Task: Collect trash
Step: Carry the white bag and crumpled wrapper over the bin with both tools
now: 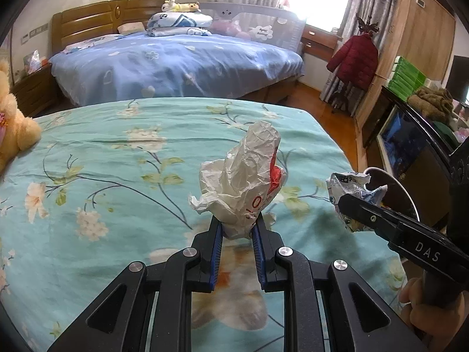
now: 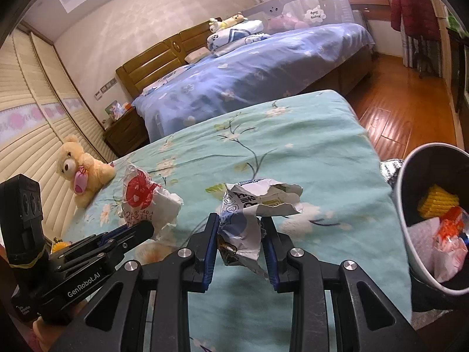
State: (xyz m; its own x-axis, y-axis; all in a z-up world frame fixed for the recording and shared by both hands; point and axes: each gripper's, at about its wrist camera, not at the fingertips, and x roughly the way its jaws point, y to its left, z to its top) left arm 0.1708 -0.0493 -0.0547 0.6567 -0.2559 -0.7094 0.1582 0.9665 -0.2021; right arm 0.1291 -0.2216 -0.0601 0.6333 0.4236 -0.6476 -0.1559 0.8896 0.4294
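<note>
Bedroom light is coming from a far window, and a bed with a teal flowered sheet (image 1: 117, 158) is filling the near ground of both views, with a second bed under a blue cover (image 1: 176, 61) lying beyond it. The left claw (image 1: 237, 230) is pinching a crumpled white paper bag with red print (image 1: 243, 182) between its blue pads, its jaws standing narrow and closed on the bag's lower end; the bag is sticking up and away from the fingertips, clear of the sheet. The right claw (image 2: 240, 228) is gripping a crumpled white and blue wrapper (image 2: 252, 208) in the same way, jaws nearly together around its waist, the wrapper's torn top flaring out above the fingers. Both claws are hanging side by side, near each other but apart. Just right of the right claw, off the bed's edge, a round bin (image 2: 410, 182) is showing yellow and orange rubbish inside. A teddy bear (image 2: 79, 170) is sitting at the far left of the teal bed.
</note>
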